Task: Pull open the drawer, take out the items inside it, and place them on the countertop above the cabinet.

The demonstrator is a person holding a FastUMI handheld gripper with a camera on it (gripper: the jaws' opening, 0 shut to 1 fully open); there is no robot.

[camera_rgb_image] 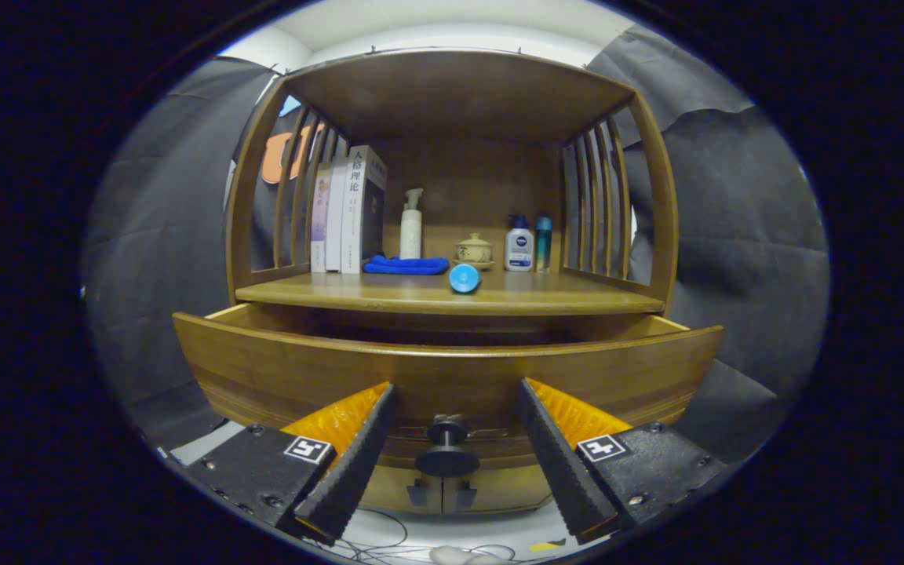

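Tongs stood wide open, holding nothing, fingers either side of the dark knob but apart from it. Knob sat on the drawer front, between the fingers. Drawer was pulled out from under the counter; its inside was hidden behind the front panel, so contents could not be told. On the counter: a small blue round item near the front edge, blue cloth, books, pump bottle, lidded ceramic pot, two more bottles. Likely the drawer is stiff wood, fairly heavy; knob is the hold point. Items inside are probably light; grip across the narrow middle.
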